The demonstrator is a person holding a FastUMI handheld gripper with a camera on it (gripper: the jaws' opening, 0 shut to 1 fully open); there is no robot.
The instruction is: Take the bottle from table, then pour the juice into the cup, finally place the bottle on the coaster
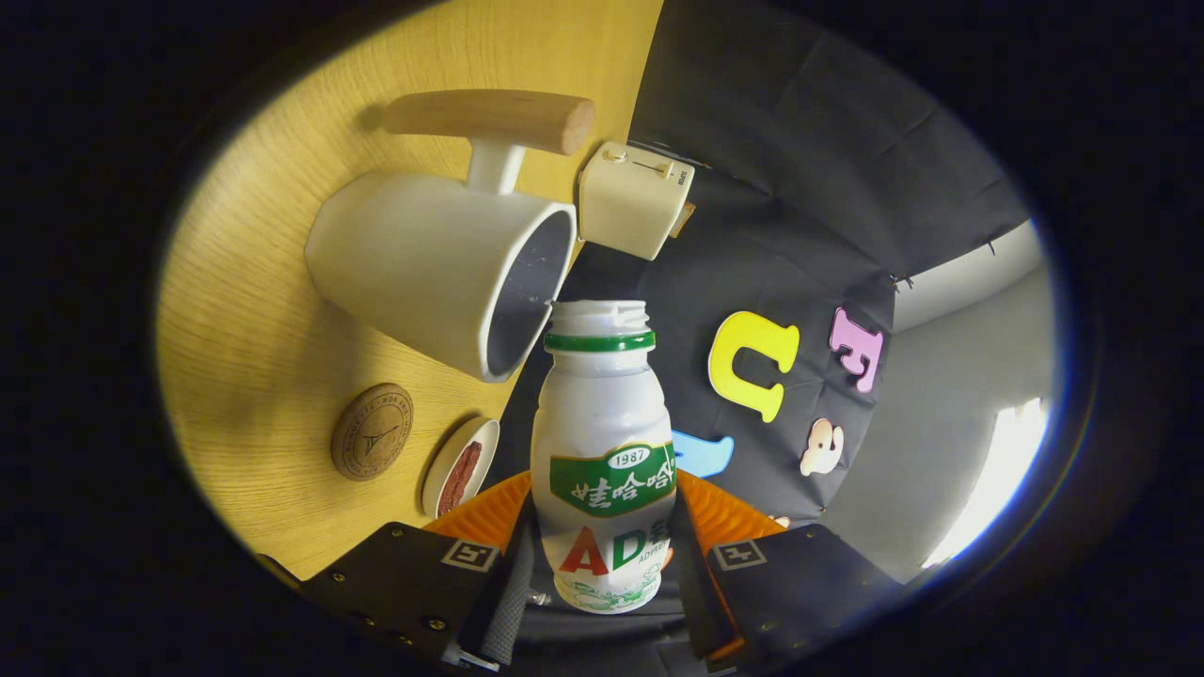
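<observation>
The gripper (pixel 602 583) has its two fingers closed in on one bottle (pixel 603 470), each finger pressing a side of the lower body, so the bottle is held firmly between them. The bottle is white with a green band under its neck, and its mouth is open with no cap on it. Its long axis runs straight out along the fingers, base nearest the camera and open mouth pointing away, toward the rim of the cup (pixel 442 268).

Just beyond the bottle's mouth sits one white cup with a dark inside and a wooden handle (pixel 491 120) on a white stem; the bottle's mouth is close beside the cup's rim. The whole scene appears rotated, so the cup seems to lie on its side relative to the bottle.

Nearer the fingers, on the table (pixel 254 395), lie one round cork coaster (pixel 372 432) and, just beside it, one small white dish (pixel 459 467) with something dark red in it. Past the cup is one cream boxy device (pixel 633 198).

The table is light wood with a fine grain. Behind it hangs black cloth, and beyond that a pale grey wall with a bright patch
</observation>
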